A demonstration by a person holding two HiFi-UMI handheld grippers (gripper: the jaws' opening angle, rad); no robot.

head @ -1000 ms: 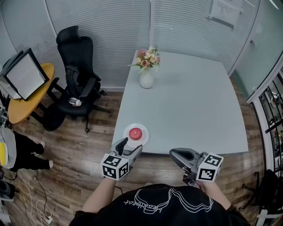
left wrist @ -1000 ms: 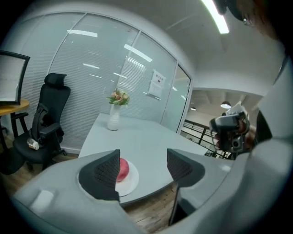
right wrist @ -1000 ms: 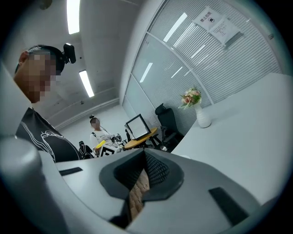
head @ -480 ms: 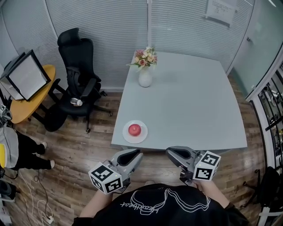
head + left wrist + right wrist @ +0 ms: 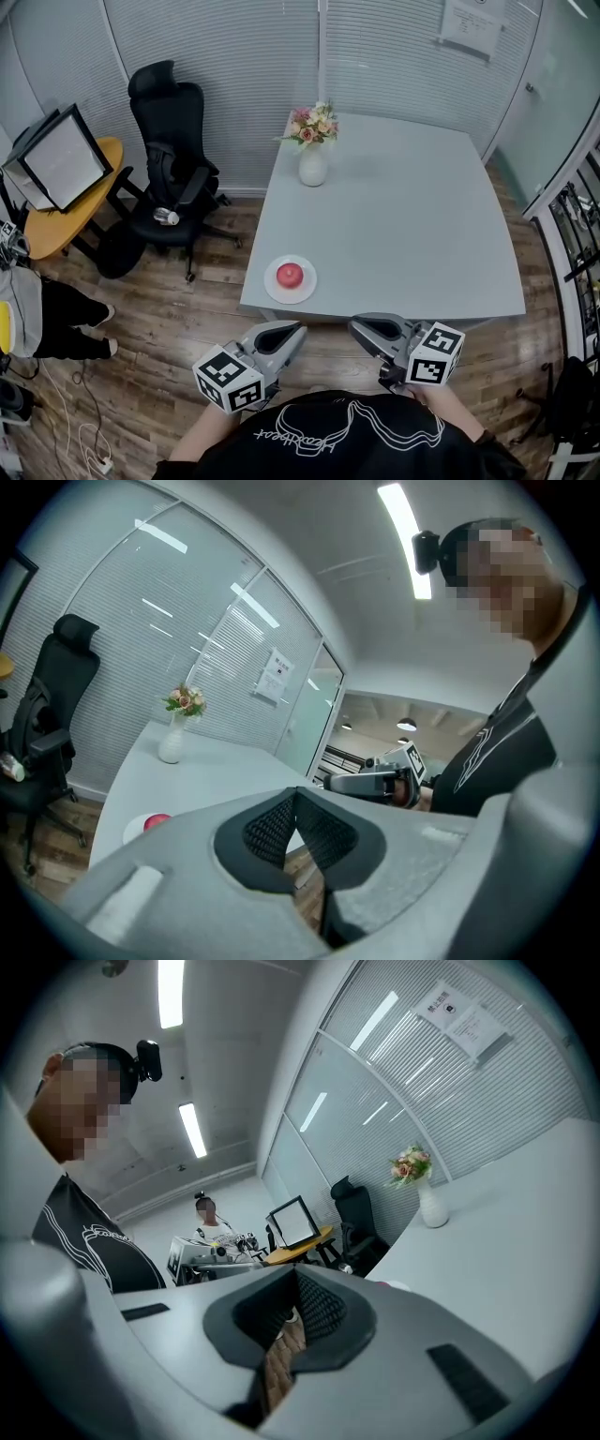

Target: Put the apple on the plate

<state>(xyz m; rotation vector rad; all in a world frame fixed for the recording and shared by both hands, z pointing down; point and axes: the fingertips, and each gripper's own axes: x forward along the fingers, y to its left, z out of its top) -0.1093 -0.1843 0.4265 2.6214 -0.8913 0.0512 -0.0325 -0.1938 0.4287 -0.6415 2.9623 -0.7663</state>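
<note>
A red apple [image 5: 290, 274] rests on a small white plate [image 5: 306, 287] near the front left corner of the grey table [image 5: 403, 225]. Both grippers hang off the table's front edge, close to my body and apart from the plate. My left gripper [image 5: 295, 330] is shut with nothing between its pads. In the left gripper view its jaws [image 5: 296, 794] meet, with the apple [image 5: 157, 821] and plate [image 5: 134, 830] low at the left. My right gripper [image 5: 357, 325] is also shut and empty; its closed pads [image 5: 298, 1274] fill the right gripper view.
A white vase of flowers [image 5: 312, 159] stands at the table's far left edge. Left of the table are a black office chair [image 5: 169, 178] and a yellow round table [image 5: 66, 202] with a board on it. Wooden floor lies under the grippers.
My left gripper has drawn back from the plate toward my body and its jaws have closed empty. The apple stays on the plate. The right gripper has hardly moved.
</note>
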